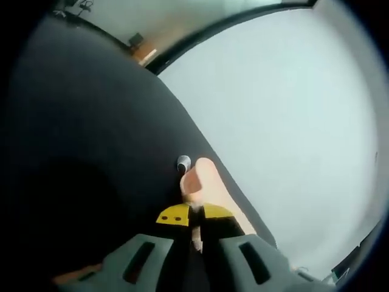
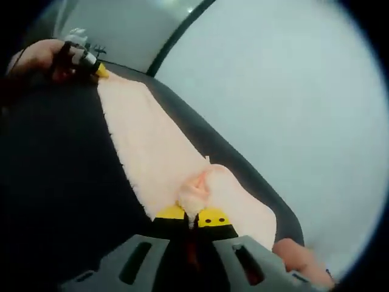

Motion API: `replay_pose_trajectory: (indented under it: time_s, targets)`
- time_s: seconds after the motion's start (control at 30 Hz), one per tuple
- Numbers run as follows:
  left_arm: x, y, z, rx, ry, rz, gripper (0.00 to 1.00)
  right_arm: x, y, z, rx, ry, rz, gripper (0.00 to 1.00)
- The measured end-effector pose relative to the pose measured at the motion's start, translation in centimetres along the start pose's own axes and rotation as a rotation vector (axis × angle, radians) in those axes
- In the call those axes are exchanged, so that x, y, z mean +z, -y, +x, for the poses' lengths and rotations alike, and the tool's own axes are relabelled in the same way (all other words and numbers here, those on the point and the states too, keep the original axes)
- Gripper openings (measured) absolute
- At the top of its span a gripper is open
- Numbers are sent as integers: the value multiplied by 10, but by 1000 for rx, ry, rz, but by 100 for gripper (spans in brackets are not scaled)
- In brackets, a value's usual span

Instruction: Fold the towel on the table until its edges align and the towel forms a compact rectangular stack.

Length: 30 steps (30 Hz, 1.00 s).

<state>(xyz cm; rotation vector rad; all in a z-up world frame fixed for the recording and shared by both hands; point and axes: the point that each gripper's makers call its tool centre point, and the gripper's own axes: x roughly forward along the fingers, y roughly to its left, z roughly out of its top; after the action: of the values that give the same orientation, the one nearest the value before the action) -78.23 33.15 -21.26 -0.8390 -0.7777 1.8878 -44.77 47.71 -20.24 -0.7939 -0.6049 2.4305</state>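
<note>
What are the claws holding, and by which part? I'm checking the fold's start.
Both hold the towel: the right claw pinches a bunched spot at its near end, the left claw its far corner.

In the left gripper view, the left gripper [image 1: 189,216] is pinching the peach towel [image 1: 203,182], and its yellow-tipped jaws are covering the pinched edge. Most of the cloth is lying out of sight behind them. A small grey round object [image 1: 183,162] is sitting just past the fold, too small and soft-focused to name.

In the right gripper view, the right gripper [image 2: 192,216] is bunching the towel [image 2: 155,146] between closed jaws, hiding the gathered part. At the far end, the other gripper [image 2: 91,64] is showing blurred, its jaws too small to read. A hand [image 2: 298,255] is getting cut off at the lower edge.
</note>
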Motion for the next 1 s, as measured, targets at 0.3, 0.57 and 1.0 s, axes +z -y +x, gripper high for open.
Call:
replay_pose_trajectory:
  time_s: [0.3,0.57,1.0]
  targets:
    - [5,7,-6,-54,4,-35,5,41,23,-68,212,391,567,46]
    - [20,74,-21,-188,18,122,5,-86,115,-118,-195,437,766,37]
    - [-100,213,12,-302,-185,603,5,-80,123,-124,-155,522,942,34]
